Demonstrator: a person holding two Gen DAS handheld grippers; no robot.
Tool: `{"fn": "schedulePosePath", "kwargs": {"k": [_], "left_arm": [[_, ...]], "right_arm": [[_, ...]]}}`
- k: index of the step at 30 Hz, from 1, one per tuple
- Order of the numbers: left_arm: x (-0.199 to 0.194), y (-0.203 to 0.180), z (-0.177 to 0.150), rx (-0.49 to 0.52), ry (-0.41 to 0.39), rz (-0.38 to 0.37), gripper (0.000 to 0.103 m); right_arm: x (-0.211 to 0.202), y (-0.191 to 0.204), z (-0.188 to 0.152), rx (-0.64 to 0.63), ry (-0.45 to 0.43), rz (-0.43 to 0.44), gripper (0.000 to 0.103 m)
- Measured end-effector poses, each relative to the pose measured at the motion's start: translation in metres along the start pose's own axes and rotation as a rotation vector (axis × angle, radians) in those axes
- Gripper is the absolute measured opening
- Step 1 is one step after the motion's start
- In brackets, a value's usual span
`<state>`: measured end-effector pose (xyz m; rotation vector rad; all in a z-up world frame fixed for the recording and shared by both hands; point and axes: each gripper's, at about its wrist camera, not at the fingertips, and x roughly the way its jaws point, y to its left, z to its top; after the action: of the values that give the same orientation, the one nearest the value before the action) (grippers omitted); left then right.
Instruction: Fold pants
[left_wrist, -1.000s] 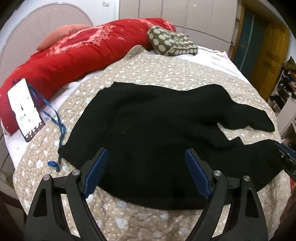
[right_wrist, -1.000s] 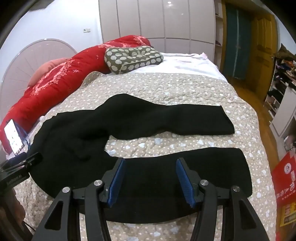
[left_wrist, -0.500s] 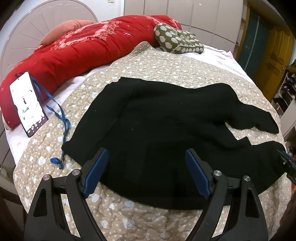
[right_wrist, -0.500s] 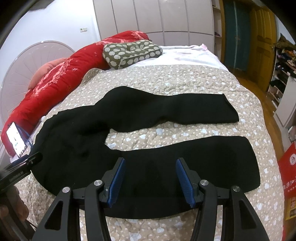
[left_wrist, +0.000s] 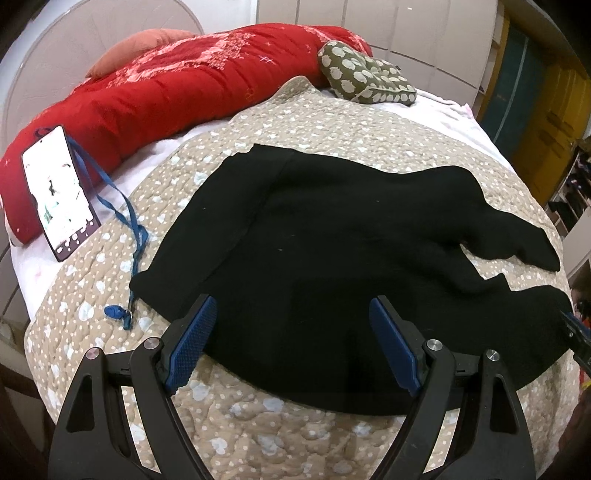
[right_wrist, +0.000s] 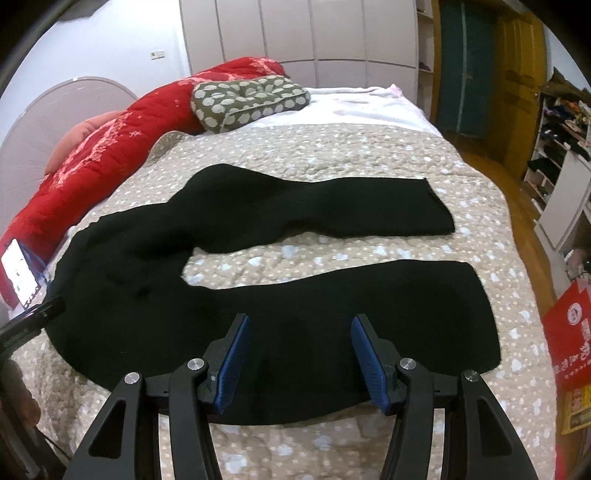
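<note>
Black pants (left_wrist: 332, 251) (right_wrist: 332, 306) lie spread flat on a beige dotted quilt (left_wrist: 332, 122) (right_wrist: 332, 147), waist to the left, both legs stretching right and apart. My left gripper (left_wrist: 291, 314) hovers open over the waist's near edge, nothing between its blue pads. Over the near leg's front edge my right gripper (right_wrist: 301, 332) also stands open and empty. The tip of the other gripper shows at the right edge of the left wrist view and at the left edge of the right wrist view.
A phone (left_wrist: 59, 195) with a blue lanyard (left_wrist: 125, 221) lies left of the waist. A red duvet (left_wrist: 177, 85) and an olive dotted cushion (right_wrist: 247, 99) sit at the bed's far side. A red bag (right_wrist: 569, 354) stands by the bed's right edge.
Both views have shifted slightly so the pants sit a little lower and nearer in frame. The pants lie as before and both grippers stay open.
</note>
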<state>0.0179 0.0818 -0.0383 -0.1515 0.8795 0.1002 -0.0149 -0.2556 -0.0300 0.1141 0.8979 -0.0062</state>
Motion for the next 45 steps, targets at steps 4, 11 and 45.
{"fn": "schedulePosePath", "kwargs": {"k": [4,11,45], "left_arm": [[0.001,0.003,0.001,-0.011,0.002,0.005,0.085],[0.003,0.008,-0.001,-0.020,0.013,0.010,0.085],[0.026,0.040,0.003,-0.211,0.105,-0.091,0.012]], "right_arm": [[0.000,-0.005,0.001,0.018,0.001,-0.005,0.055],[-0.002,-0.007,-0.001,-0.004,-0.010,-0.054,0.055],[0.014,-0.099,-0.009,0.325,-0.071,0.160,0.007]]}}
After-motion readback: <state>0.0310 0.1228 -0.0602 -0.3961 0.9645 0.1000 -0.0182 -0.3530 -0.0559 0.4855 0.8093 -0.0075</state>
